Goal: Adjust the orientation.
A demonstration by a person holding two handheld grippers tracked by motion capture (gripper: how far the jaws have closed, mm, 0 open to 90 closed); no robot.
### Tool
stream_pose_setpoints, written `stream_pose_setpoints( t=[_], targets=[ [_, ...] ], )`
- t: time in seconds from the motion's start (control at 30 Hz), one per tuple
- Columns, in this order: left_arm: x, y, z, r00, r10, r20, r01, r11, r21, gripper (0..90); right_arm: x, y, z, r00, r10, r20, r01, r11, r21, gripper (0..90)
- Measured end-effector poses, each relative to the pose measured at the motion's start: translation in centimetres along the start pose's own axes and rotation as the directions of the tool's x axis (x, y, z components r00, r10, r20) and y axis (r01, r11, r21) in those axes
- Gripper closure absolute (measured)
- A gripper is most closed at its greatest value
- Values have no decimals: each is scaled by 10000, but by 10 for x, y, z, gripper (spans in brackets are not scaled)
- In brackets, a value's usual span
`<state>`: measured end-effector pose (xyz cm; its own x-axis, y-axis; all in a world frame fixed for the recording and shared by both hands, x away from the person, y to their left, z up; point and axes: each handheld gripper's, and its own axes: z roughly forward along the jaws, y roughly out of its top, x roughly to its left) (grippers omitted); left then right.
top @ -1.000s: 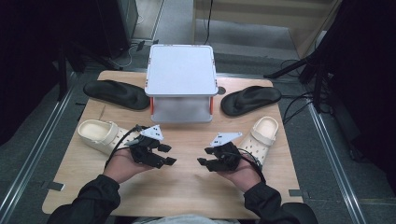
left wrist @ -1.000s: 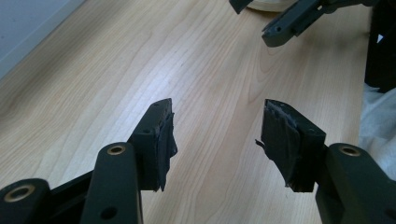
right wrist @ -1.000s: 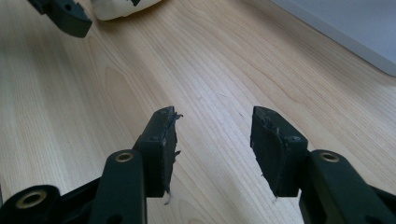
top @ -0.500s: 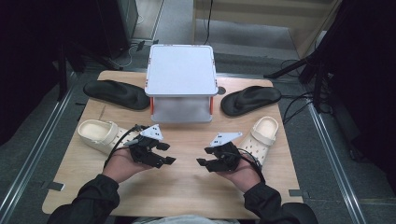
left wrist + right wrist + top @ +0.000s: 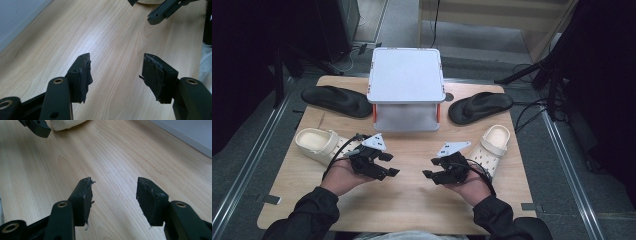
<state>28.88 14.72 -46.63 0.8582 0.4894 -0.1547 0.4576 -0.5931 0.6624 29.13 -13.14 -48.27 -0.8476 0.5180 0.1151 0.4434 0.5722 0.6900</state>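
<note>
Both grippers rest low over the front middle of the wooden table (image 5: pixel 412 210) and point at each other. My left gripper (image 5: pixel 391 164) (image 5: pixel 116 60) is open; its jaws have just been opening and only bare wood lies between them. My right gripper (image 5: pixel 430 169) (image 5: pixel 113 182) is open too, its jaws also just opened wider, with nothing between them. A cream clog (image 5: pixel 314 142) lies behind the left hand. A second cream clog (image 5: pixel 492 145) lies beside the right hand. A black sandal (image 5: pixel 337 100) lies at the back left and another black sandal (image 5: pixel 479 106) at the back right.
A white box-like stand (image 5: pixel 407 75) with orange posts occupies the back middle of the table. Cables trail from both grippers over the clogs. Metal rails run along the floor on both sides. In the left gripper view the right gripper's jaw tip (image 5: pixel 165 11) shows at the top.
Both grippers' jaws stand a little wider apart than a second ago. Neither hand has shifted, and the shoes lie where they were.
</note>
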Motion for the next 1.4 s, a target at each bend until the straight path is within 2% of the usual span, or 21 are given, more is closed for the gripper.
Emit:
stream_pose_setpoints(
  t=[0.3,0.5,0.57,0.67,0.8,0.83,0.97,1.17,1.27,1.3,1.4],
  targets=[
    [5,-2,-8,9999,-97,-122,97,10000,-4,415,0,0,-1,9999,-39,-100,39,10000,-38,473],
    [8,-2,-14,9997,-190,-124,190,9998,5,418,1,0,-2,9996,-245,-172,244,9997,-60,473],
    [8,-3,-17,10000,16,-21,-16,10000,5,445,1,0,-2,9995,-254,-178,253,9997,-60,473],
    [8,-3,-21,10000,76,-30,-76,10000,26,460,1,0,-2,9995,-231,-207,229,9997,-81,475],
    [13,-6,-32,9992,-394,-84,394,9992,-31,455,1,2,-1,9988,-393,-302,391,9992,-81,477],
    [13,-6,-32,9992,-394,-84,394,9992,-31,453,1,2,-1,9988,-393,-302,391,9992,-81,477],
    [17,-10,-45,9965,-745,-370,744,9972,-33,444,-1,4,-1,9984,-351,-434,347,9993,-102,480],
    [20,-15,-58,9950,-792,-614,797,9968,56,446,-1,6,0,9980,-346,-532,342,9994,-95,482],
    [24,-19,-68,9926,-890,-825,896,9960,45,457,0,7,2,9973,-444,-581,443,9990,-35,484],
    [27,-22,-73,9893,-1103,-957,1102,9939,-66,463,0,8,3,9971,-480,-587,479,9988,-21,485],
    [32,-26,-82,9861,-1261,-1082,1257,9920,-110,470,0,8,3,9970,-489,-608,490,9988,2,488]
  ],
)
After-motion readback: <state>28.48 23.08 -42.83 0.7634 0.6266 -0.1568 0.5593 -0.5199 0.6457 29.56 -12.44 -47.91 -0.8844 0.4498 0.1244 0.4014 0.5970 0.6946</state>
